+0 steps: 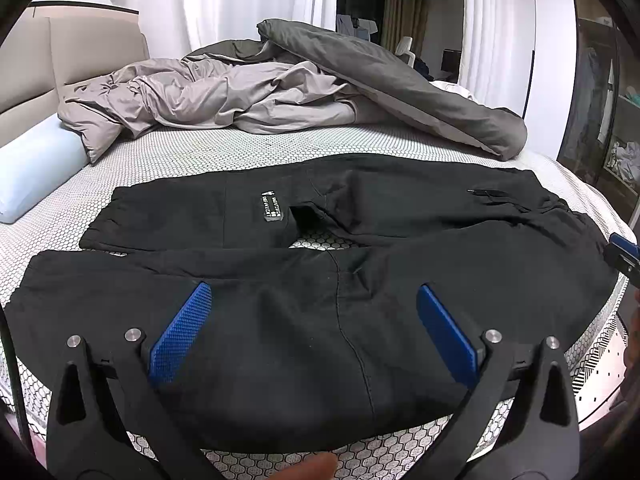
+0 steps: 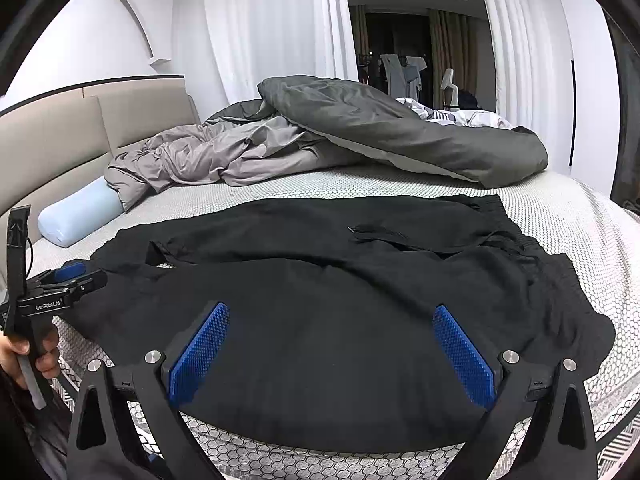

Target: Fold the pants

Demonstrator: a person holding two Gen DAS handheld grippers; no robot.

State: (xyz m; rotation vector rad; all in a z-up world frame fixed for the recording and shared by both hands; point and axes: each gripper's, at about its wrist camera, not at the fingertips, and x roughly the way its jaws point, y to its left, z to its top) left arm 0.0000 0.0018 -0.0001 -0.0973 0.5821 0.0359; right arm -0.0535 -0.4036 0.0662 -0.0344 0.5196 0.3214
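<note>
I have the black, loose-woven fabric pants (image 1: 360,240) spread flat on the white honeycomb-patterned mattress (image 1: 240,152), legs running toward the pale blue bolster pillow (image 1: 36,172) and the waistband with its drawstring at the far end from that pillow. The rumpled grey duvet (image 1: 280,88) lies beyond the pants, apart from them.

My left gripper (image 1: 316,328) hovers over the near leg with its blue textured fingers spread wide, holding nothing. My right gripper (image 2: 332,348) hangs over the near side of the pants closer to the waistband, fingers likewise wide apart and empty.

The legs are not lying parallel: a gap of mattress shows between them near the white-lettered label (image 1: 273,207). My worry is that if I pinch only the top layer, the cloth will slide and the fold will come out skewed. Lifting the two ends unevenly would bunch the crotch.
</note>
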